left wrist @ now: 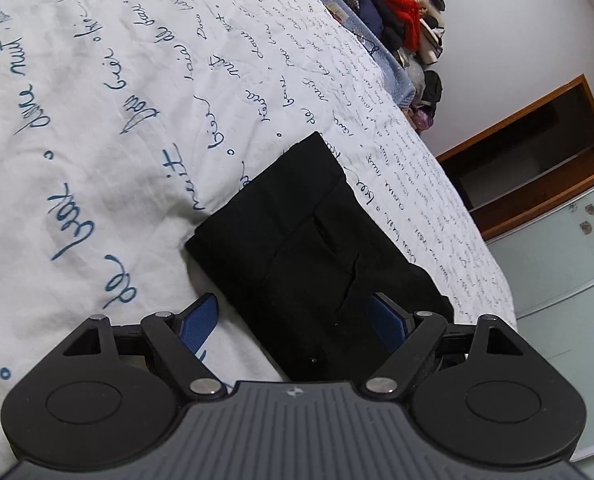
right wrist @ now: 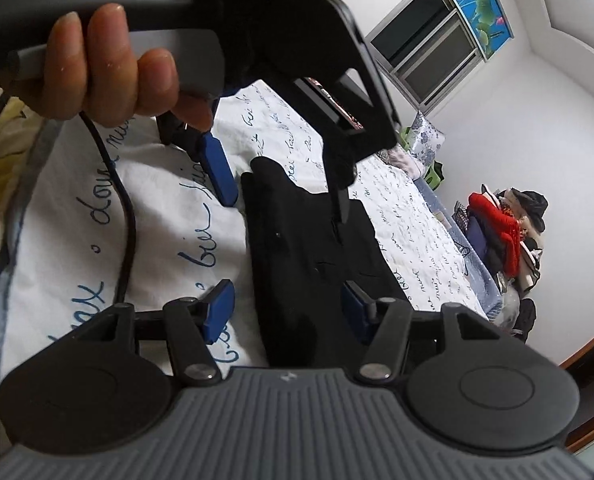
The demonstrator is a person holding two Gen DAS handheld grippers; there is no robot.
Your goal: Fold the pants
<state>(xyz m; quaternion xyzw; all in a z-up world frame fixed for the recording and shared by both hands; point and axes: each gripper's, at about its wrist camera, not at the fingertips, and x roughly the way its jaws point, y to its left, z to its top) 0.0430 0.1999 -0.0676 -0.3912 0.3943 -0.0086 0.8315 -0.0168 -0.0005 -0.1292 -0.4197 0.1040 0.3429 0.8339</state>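
Observation:
Black pants (left wrist: 317,240) lie folded into a thick rectangle on a white bed sheet (left wrist: 117,100) printed with blue script. My left gripper (left wrist: 293,320) is open wide just above their near end: one blue pad hangs over the sheet, the other over the black cloth. In the right wrist view the pants (right wrist: 309,248) run away from me between the pads of my right gripper (right wrist: 287,312), which is open and not pressing on them. Farther along, a hand (right wrist: 109,64) holds the left gripper (right wrist: 281,192) over the pants' far end.
A heap of clothes (left wrist: 401,12) with a red item stands past the bed's far corner. Beside the bed are a wooden shelf (left wrist: 537,148) and a glass-fronted unit (left wrist: 569,260). A black cable (right wrist: 125,208) trails over the sheet (right wrist: 169,240). A flowered pillow (right wrist: 427,136) lies at the head end.

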